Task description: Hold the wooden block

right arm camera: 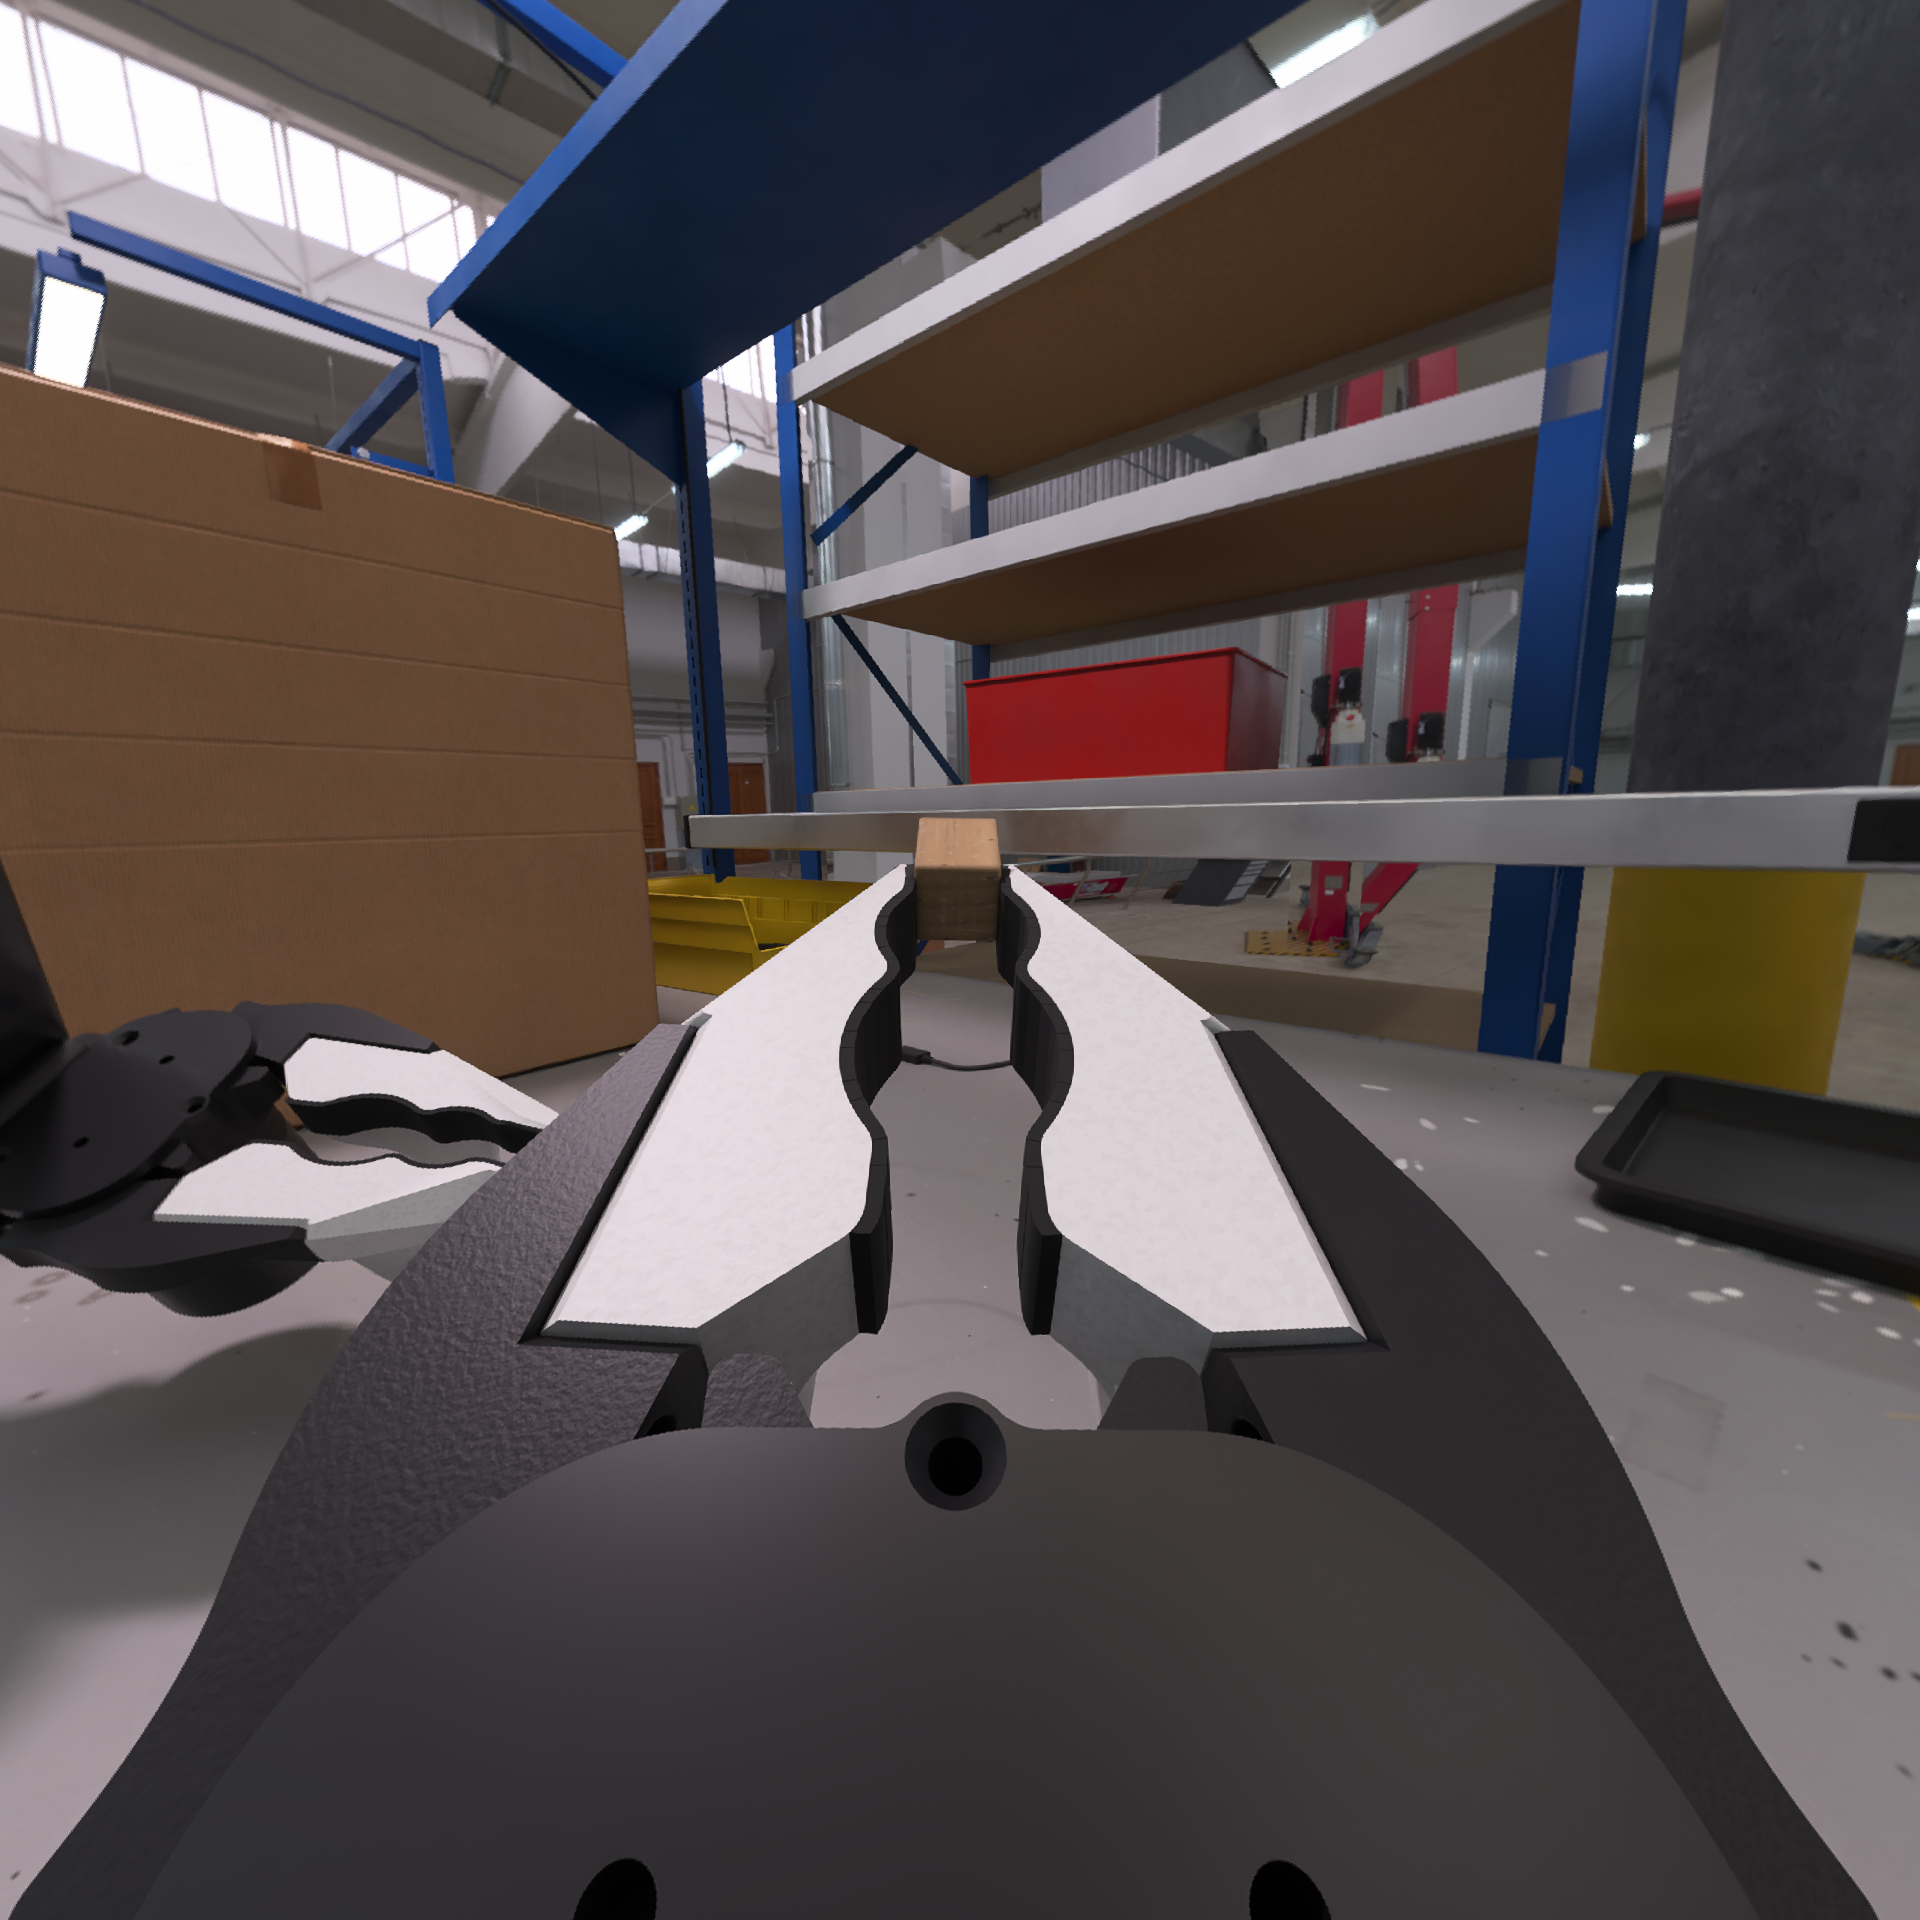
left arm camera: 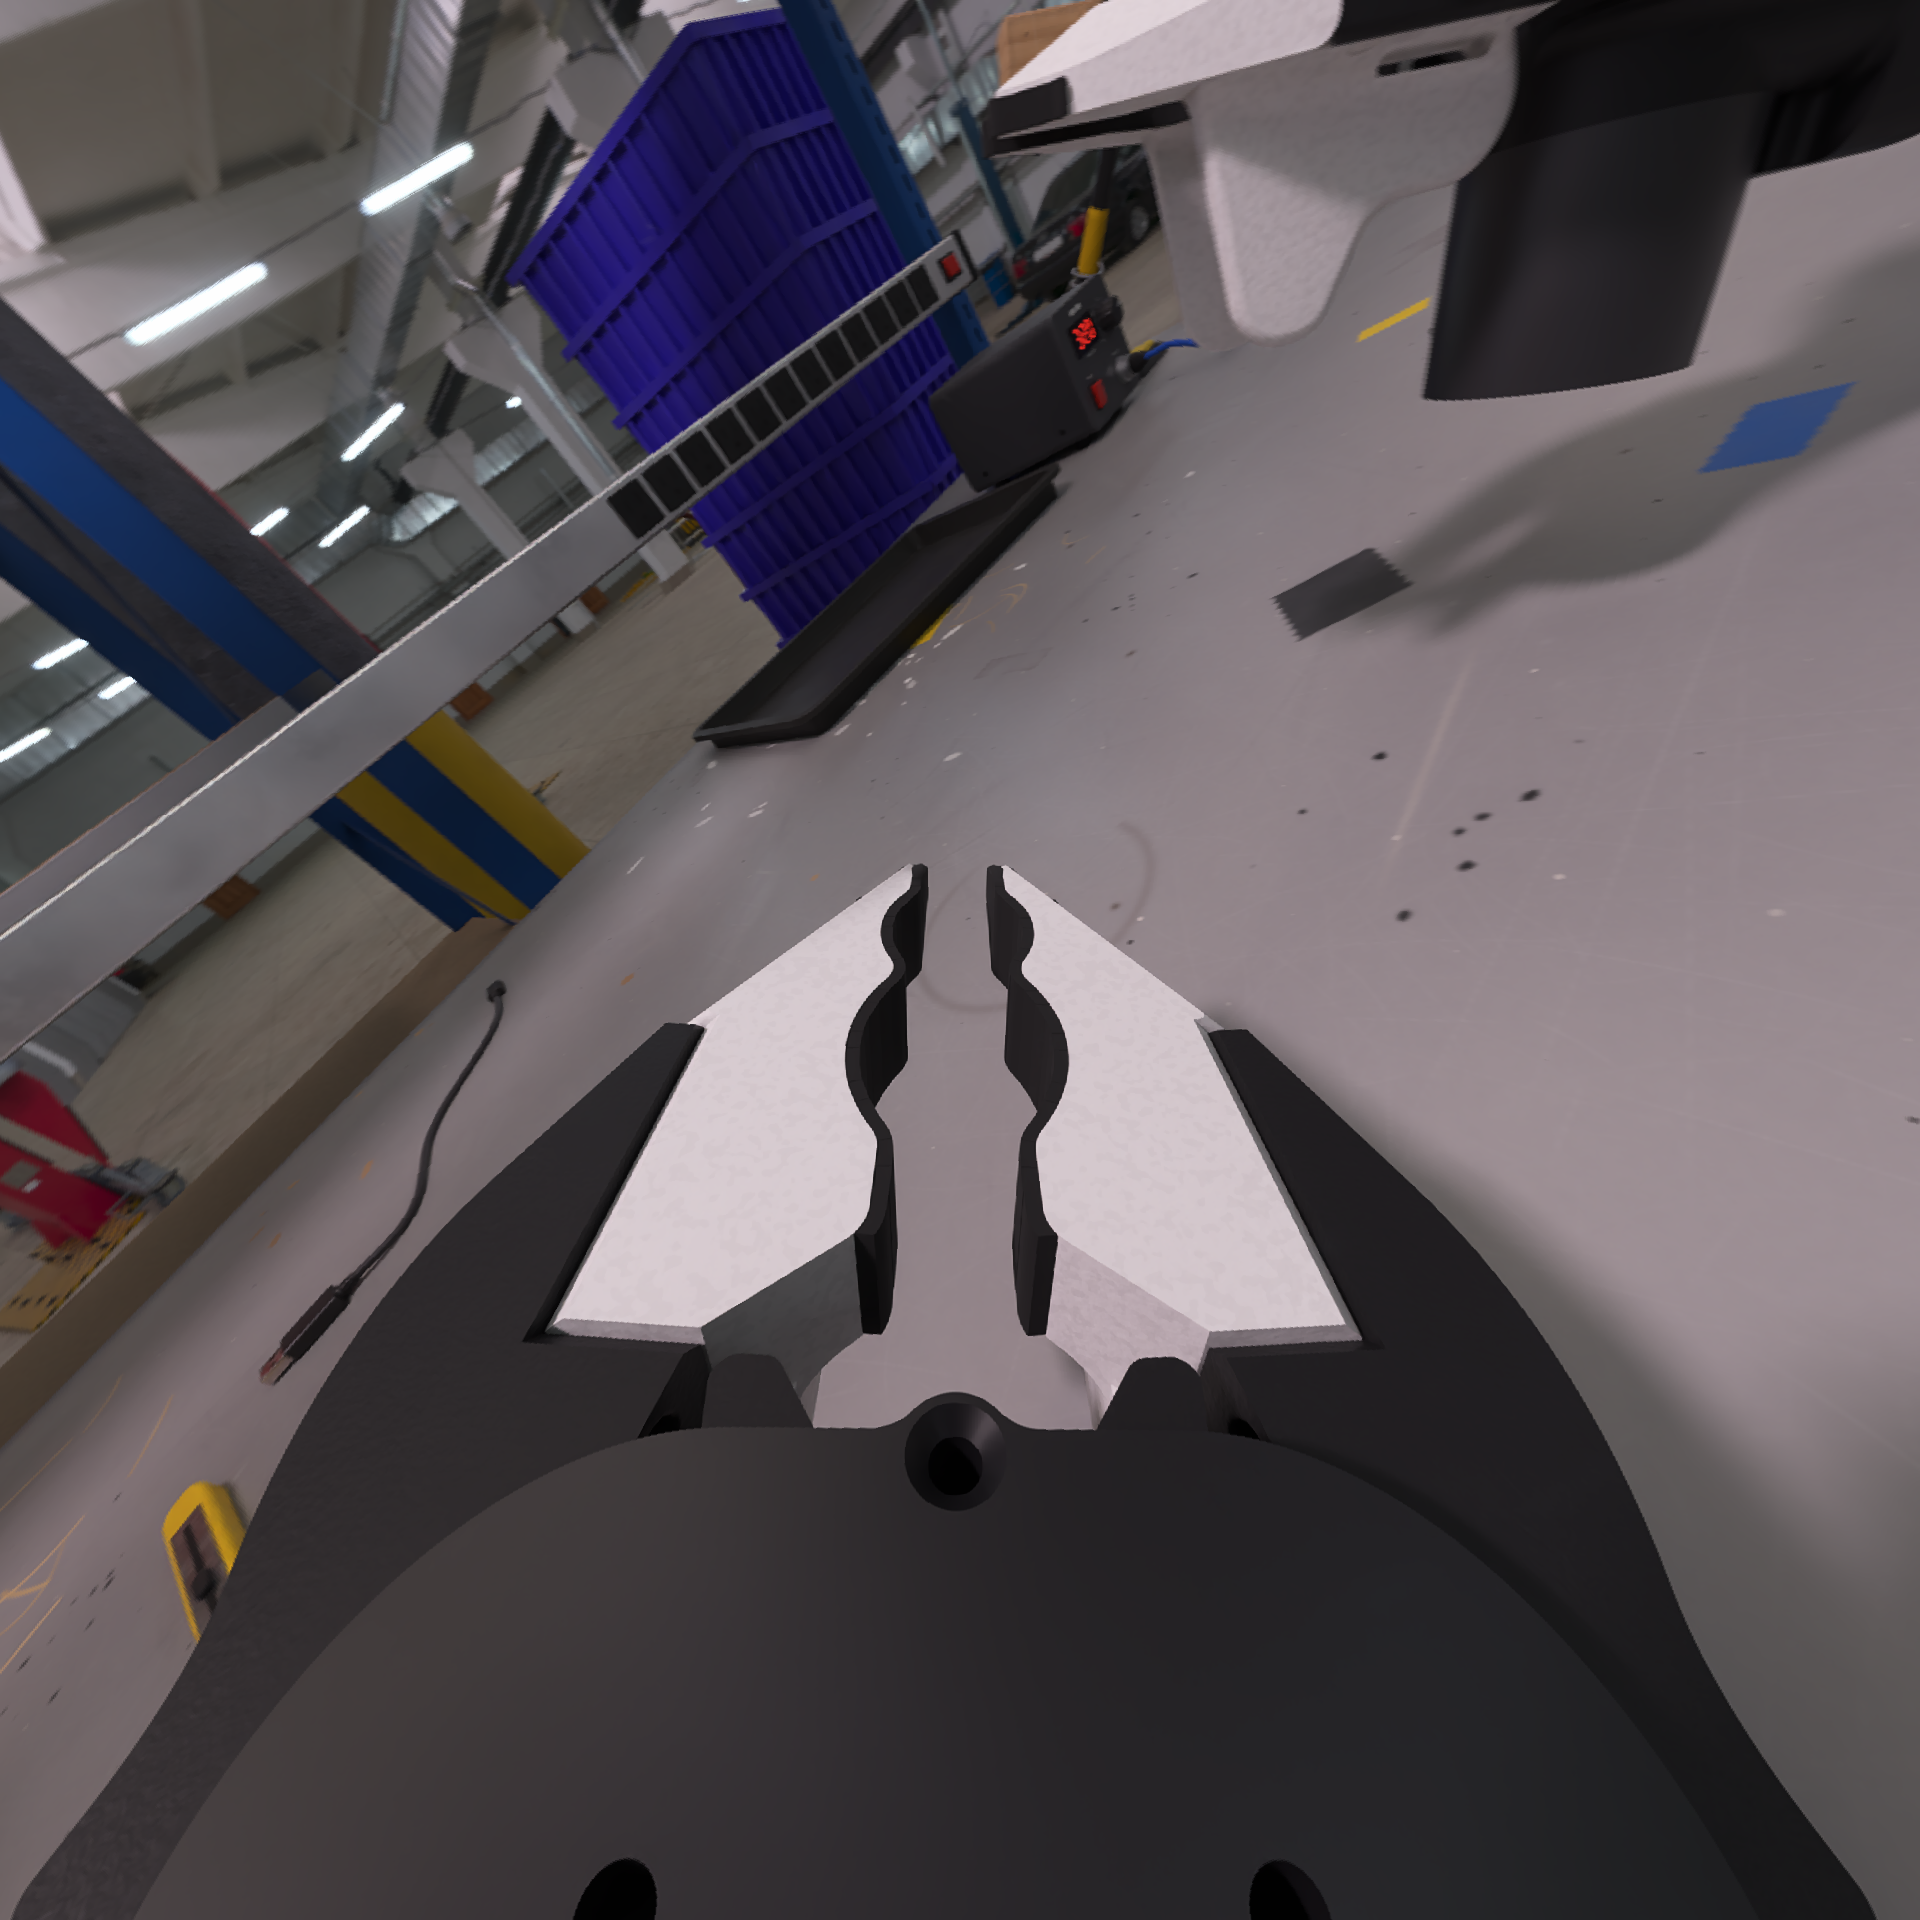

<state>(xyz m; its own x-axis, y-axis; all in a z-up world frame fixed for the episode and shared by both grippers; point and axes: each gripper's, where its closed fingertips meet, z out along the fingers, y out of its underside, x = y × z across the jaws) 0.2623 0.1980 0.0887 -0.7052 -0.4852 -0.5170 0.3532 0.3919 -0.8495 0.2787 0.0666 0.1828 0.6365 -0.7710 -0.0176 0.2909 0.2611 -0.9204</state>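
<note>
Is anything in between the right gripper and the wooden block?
No. The block already sits pinched between the right gripper's fingers at their tips, with nothing between them and it.

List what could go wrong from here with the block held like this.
1. The right claw pinches the wooden block only between its very fingertips, so a jolt could perhaps twist it out or drop it onto the table.
2. The block sits visually close to the metal rail; how near is unclear, but pushing forward might knock it.
3. The left claw holds nothing and sits close beside the right one, so a sideways swing could bump them.
</note>
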